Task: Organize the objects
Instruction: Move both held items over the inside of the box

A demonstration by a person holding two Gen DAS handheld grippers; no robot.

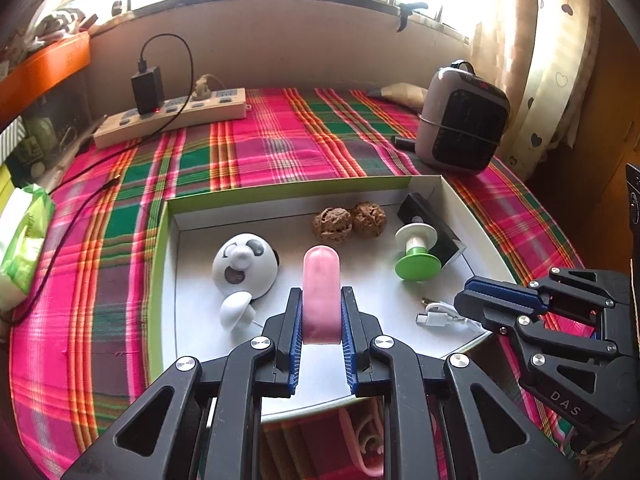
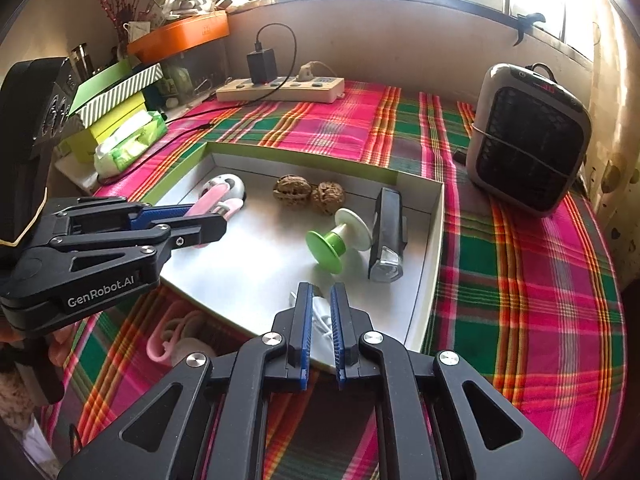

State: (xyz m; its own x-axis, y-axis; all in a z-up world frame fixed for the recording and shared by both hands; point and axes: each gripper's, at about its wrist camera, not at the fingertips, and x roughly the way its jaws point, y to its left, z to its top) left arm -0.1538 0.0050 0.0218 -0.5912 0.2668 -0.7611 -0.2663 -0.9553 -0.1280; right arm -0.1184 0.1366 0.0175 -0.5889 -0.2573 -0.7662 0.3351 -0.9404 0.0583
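Observation:
A shallow white box with green rim [image 1: 280, 194] [image 2: 436, 240] lies on the plaid cloth. In it are a white panda-faced gadget [image 1: 245, 264], two walnuts [image 1: 348, 220] [image 2: 308, 192], a green and white spool [image 1: 416, 252] [image 2: 340, 236], a black bike light [image 2: 388, 236] and a white cable [image 1: 438, 316]. My left gripper [image 1: 321, 312] [image 2: 208, 220] is shut on a pink oblong object [image 1: 321, 292] [image 2: 206, 200], held above the box. My right gripper [image 2: 321, 320] [image 1: 476, 296] is nearly closed around the white cable [image 2: 320, 314] at the box's near edge.
A power strip with a black charger [image 1: 172, 114] [image 2: 280, 88] lies at the back. A grey heater [image 1: 460, 120] [image 2: 528, 140] stands at the right. A tissue pack [image 1: 24, 236] [image 2: 128, 140] and boxes are at the left. A pink hook [image 2: 168, 336] lies on the cloth.

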